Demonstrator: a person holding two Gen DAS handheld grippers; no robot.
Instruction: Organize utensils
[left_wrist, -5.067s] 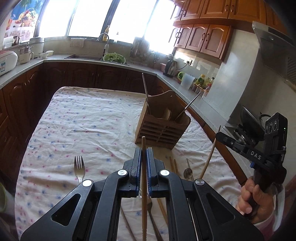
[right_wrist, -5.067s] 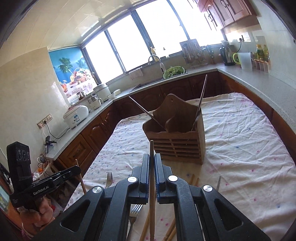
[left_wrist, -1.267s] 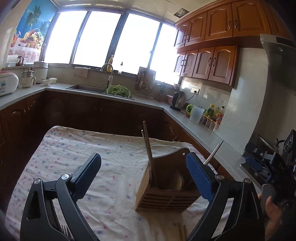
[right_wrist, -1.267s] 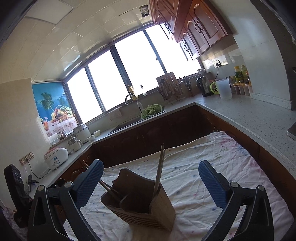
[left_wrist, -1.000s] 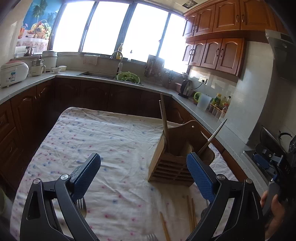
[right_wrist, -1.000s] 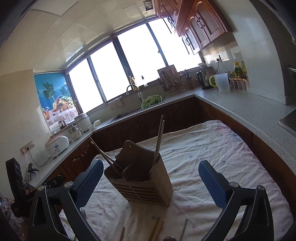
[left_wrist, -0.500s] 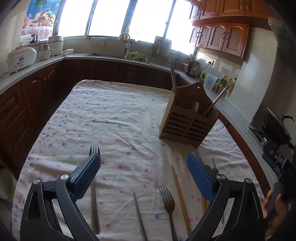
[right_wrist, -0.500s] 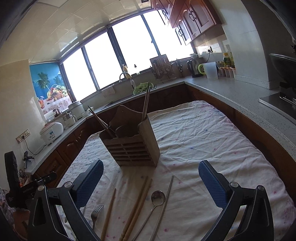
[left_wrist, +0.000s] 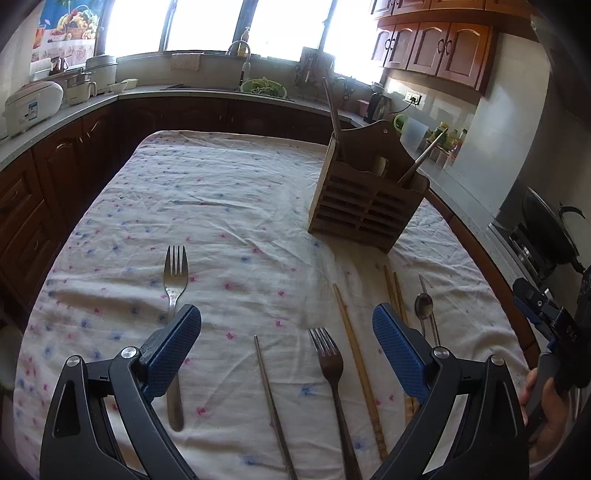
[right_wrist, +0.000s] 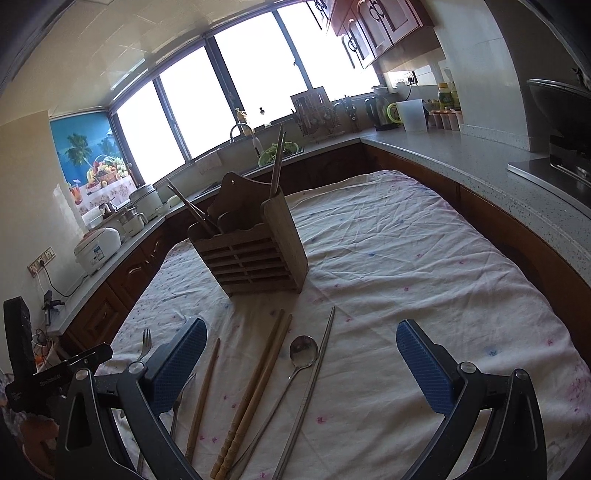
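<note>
Holder (left_wrist: 364, 212) on tablecloth (left_wrist: 221, 206); forks (left_wrist: 175, 273), chopsticks (right_wrist: 251, 391), spoon (right_wrist: 303, 350) before it.

Left wrist view: the camera sat behind the left gripper (left_wrist: 286, 345), above the near edge of the table (left_wrist: 229, 206), tilted down and facing the far windows. Right wrist view: the camera sat behind the right gripper (right_wrist: 301, 360), at a similar height near the same edge, angled toward the far left. Both were close to the cloth. Shared field: the wooden utensil holder (left_wrist: 365, 206) (right_wrist: 255, 254), the loose chopsticks, spoon (left_wrist: 423, 306) (right_wrist: 303, 349) and forks before it, the sink counter, and each other's gripper at the frame margin.
</note>
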